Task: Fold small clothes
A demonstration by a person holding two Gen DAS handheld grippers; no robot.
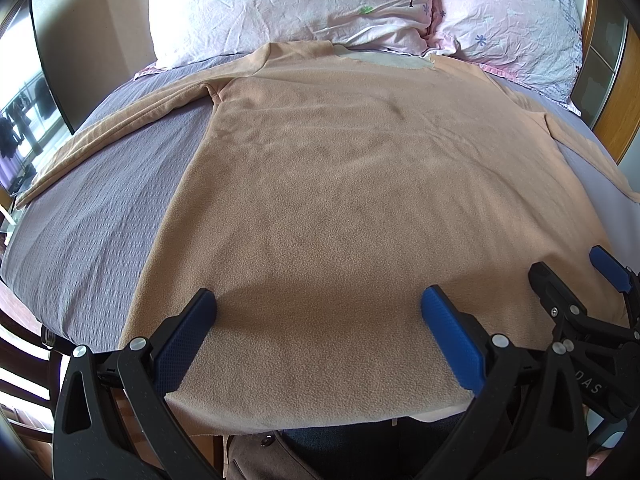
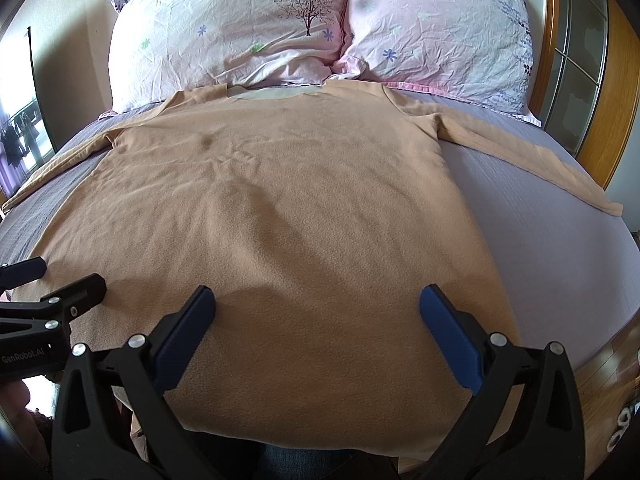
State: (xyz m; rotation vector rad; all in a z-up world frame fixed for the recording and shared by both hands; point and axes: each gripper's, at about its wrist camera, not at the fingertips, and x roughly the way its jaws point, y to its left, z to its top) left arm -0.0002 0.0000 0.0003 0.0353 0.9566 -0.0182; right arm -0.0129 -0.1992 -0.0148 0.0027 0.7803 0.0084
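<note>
Peach fleece long-sleeved shirt (image 1: 340, 184) spread flat on the grey bedspread (image 1: 88, 216), collar toward the two floral pillows (image 1: 288, 4), hem at the near edge, directly under the left gripper (image 1: 318, 320) and right gripper (image 2: 316, 316), both with fingers spread wide, pinching nothing.

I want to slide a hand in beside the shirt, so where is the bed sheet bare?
Bare sheet shows between the shirt body and its left sleeve, and a wider patch right of the body below the right sleeve. Crowded: the pillows at the collar, and both open grippers, left and right, over the hem.
</note>
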